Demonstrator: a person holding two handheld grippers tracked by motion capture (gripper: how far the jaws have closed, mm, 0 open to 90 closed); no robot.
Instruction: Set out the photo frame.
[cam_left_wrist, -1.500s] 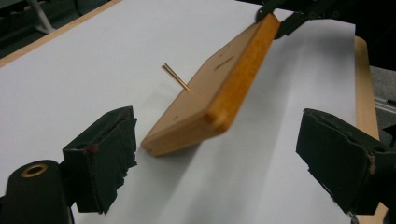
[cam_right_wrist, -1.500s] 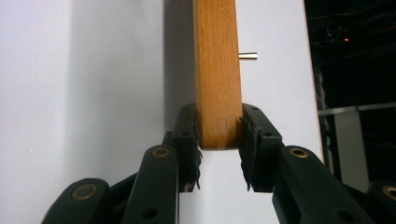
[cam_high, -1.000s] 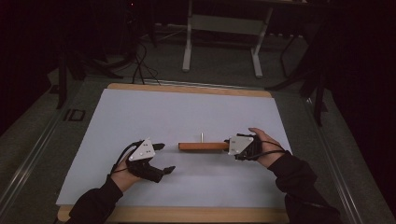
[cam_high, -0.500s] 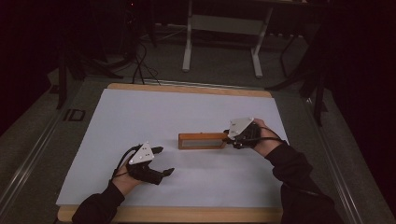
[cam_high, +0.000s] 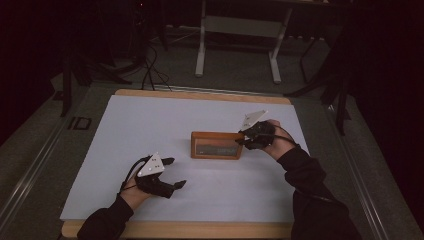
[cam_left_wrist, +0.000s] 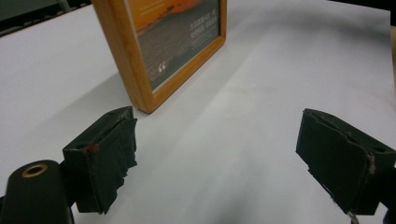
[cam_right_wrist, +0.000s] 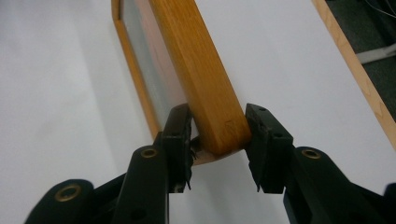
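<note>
A wooden picture frame (cam_high: 216, 145) stands tilted up on its long edge mid-table, its glass face toward the person. My right gripper (cam_high: 241, 139) is shut on the frame's right end, and its jaws have just been opening a little with the wood still between them. In the right gripper view both pads sit against the thick wooden edge (cam_right_wrist: 196, 70) on either side, with the gripper (cam_right_wrist: 217, 135) at that corner. My left gripper (cam_high: 178, 172) rests open on the table, near and left of the frame. Its jaws (cam_left_wrist: 215, 144) stand wide apart with nothing between them, and the frame (cam_left_wrist: 163, 46) stands ahead.
A white sheet (cam_high: 150, 125) covers the wooden-edged table (cam_high: 200, 94). Metal stand legs (cam_high: 235, 45) and cables lie on the dark floor beyond the far edge. The table's right wooden edge (cam_right_wrist: 355, 70) runs close to the right gripper.
The frame, lying low a second ago, has been tipped up onto its long edge. The right hand has moved away from the person and slightly up. The left gripper has stayed put.
</note>
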